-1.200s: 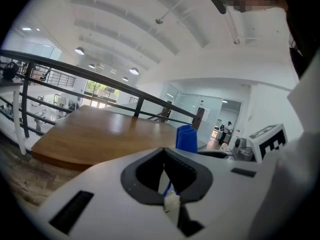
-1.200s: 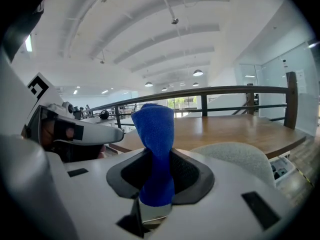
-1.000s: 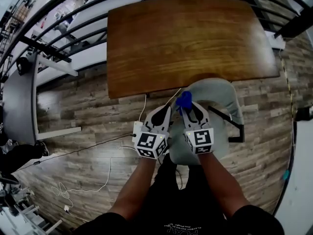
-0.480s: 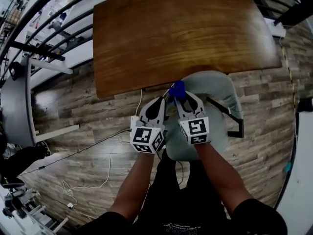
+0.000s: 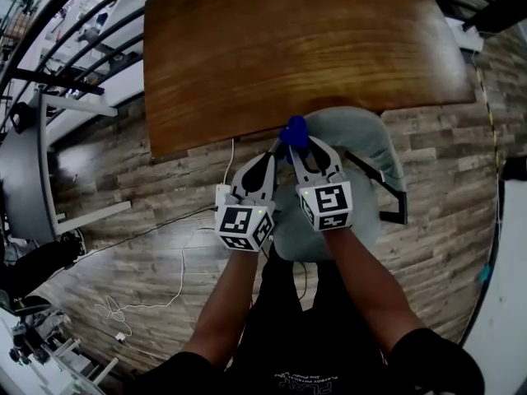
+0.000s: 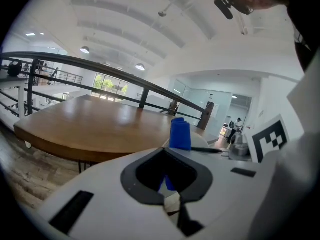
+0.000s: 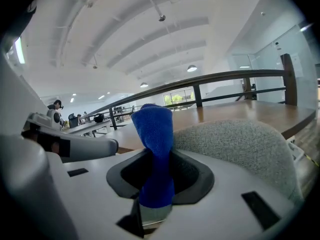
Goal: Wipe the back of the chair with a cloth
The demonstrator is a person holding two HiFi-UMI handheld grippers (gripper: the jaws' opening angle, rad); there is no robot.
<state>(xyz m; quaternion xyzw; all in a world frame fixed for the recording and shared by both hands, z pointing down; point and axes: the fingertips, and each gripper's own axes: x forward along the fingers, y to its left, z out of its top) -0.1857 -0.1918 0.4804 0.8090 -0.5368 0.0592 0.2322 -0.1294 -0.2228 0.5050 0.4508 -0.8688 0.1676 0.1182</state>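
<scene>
Fingers (image 5: 327, 161), right gripper (image 5: 300, 146): pinching blue cloth (image 7: 155, 149) | left gripper (image 5: 272, 158): closed

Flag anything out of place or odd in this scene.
Only the floor: a white cable lies in loose tangles on the wood floor left of the chair, with a black cable crossing nearby. Nothing looks spilled or damaged; the blue cloth sits bunched in the right tool.
</scene>
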